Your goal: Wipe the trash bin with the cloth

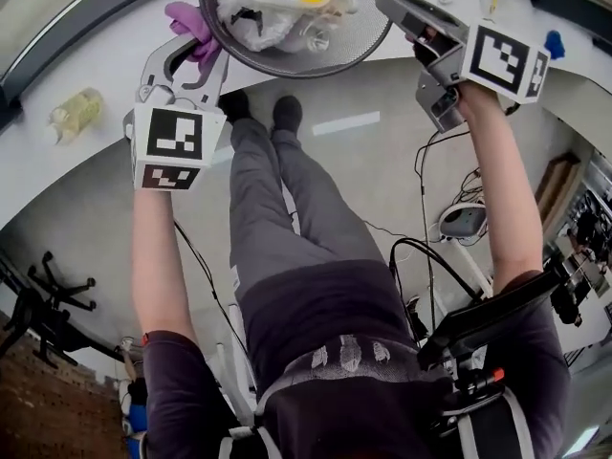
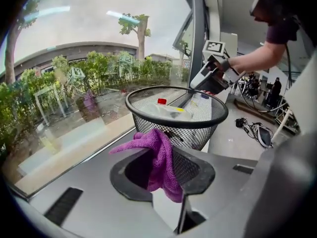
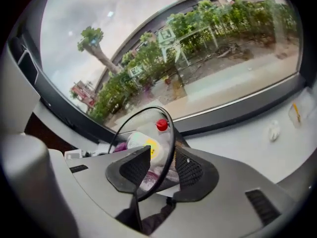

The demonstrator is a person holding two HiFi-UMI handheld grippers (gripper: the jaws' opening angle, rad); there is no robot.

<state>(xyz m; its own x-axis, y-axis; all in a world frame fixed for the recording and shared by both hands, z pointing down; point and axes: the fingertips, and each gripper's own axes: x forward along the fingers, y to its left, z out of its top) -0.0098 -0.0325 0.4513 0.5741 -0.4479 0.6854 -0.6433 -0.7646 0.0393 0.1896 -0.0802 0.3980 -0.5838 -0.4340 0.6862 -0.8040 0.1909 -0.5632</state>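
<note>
The left gripper (image 2: 163, 168) pinched the purple cloth (image 2: 159, 155) at the mesh trash bin (image 2: 200, 129); the right gripper (image 3: 161, 163), spread astride its rim, probably needed clamping before wiping.

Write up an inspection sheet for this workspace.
Surface: white ledge along the window.
Job's things: black mesh trash bin holding a red-capped bottle; purple cloth.
Clutter: yellowish bottle on the ledge.
Grippers: left tool shut on the cloth, at the bin's wall; right tool open, the bin's rim between its jaws.
Cables: black cable trailing to the floor at right.
Surroundings: window, shrubs outside; chair base on the floor.
</note>
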